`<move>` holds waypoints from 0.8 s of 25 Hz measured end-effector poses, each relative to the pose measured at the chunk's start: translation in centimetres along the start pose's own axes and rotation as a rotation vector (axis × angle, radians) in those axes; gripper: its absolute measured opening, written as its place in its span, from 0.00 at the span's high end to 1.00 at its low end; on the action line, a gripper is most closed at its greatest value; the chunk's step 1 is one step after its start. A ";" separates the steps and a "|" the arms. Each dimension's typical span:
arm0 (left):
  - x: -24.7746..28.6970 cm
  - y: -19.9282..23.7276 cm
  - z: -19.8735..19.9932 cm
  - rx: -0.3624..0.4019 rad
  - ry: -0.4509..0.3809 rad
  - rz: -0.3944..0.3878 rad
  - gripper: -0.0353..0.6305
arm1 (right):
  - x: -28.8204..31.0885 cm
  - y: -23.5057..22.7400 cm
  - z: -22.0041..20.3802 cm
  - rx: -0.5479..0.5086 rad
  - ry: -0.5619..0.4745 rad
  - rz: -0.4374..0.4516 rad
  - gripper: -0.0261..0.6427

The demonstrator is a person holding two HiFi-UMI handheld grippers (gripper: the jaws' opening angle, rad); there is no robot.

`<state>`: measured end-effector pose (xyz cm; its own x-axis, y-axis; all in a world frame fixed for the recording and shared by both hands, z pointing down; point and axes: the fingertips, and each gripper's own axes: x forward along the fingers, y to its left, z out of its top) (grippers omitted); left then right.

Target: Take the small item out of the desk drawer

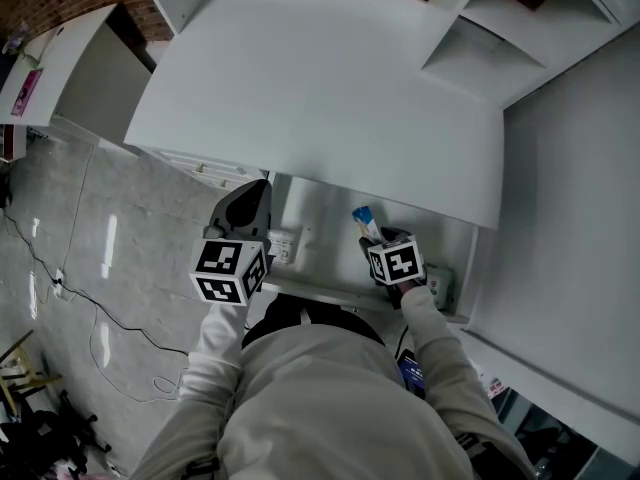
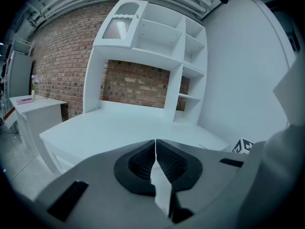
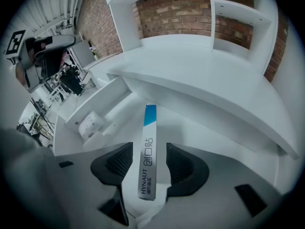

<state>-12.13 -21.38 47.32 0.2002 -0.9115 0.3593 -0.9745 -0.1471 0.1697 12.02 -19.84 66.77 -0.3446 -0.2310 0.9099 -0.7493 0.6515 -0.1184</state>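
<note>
1. White desk top (image 1: 320, 88) w/ shelf hutch at the far side, brick wall (image 2: 138, 85) behind it. Person sits at the near edge, drawer (image 1: 325, 243) pulled open under the top.
2. Far left: left gripper (image 2: 155, 149) has its claw pinched fully together, pads touching, nothing in it. It's tilted up so its cam looks over the desk top, not into the drawer. Imo it's just parked at the drawer's left end, out of the way.
3. Just right of it, a white labelled pack (image 1: 283, 246) lies in the drawer's left part. Can't read the label.
4. Right of that: right gripper (image 3: 148, 162) has the slim box (image 3: 149, 128) between its pads. White w/ a blue far end, printed side up. Box sticks out far past the tips and hangs above the drawer floor, not resting on it, so I'd say the claw is clamped on the near half. Grabbing the narrow sides makes sense, best fit for the pads.
5. Far right corner of the drawer: another small thing (image 1: 438, 286), too small to ID.
6. Guess: the pick is done, the item's about clear of the drawer.
</note>
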 end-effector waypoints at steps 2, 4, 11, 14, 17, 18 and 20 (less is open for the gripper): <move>0.0 0.1 -0.1 -0.005 0.002 0.004 0.91 | 0.3 -0.1 -0.2 -0.021 0.023 -0.006 0.63; -0.1 0.3 -0.2 -0.011 0.004 0.009 0.91 | 0.6 -0.2 -0.8 -0.029 0.054 -0.017 0.65; 0.0 0.6 -0.5 -0.022 0.007 0.014 0.91 | 1.3 -0.4 -1.8 -0.040 0.114 -0.048 0.73; 0.0 0.7 -0.5 -0.023 0.009 0.012 0.91 | 1.4 -0.6 -1.9 -0.048 0.119 -0.070 0.81; 0.0 0.7 -0.4 -0.021 0.008 0.011 0.91 | 1.3 -0.6 -2.0 -0.059 0.117 -0.073 0.82; 0.0 0.7 -0.4 -0.020 0.007 0.010 0.91 | 1.3 -0.6 -2.0 -0.063 0.117 -0.073 0.82; 0.0 0.6 -0.4 -0.018 0.006 0.006 0.91 | 1.0 -0.4 -2.1 -0.068 0.114 -0.071 0.83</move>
<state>-12.71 -21.34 47.78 0.1949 -0.9102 0.3656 -0.9737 -0.1347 0.1837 13.17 -18.84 68.55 -0.2227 -0.1979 0.9546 -0.7284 0.6845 -0.0281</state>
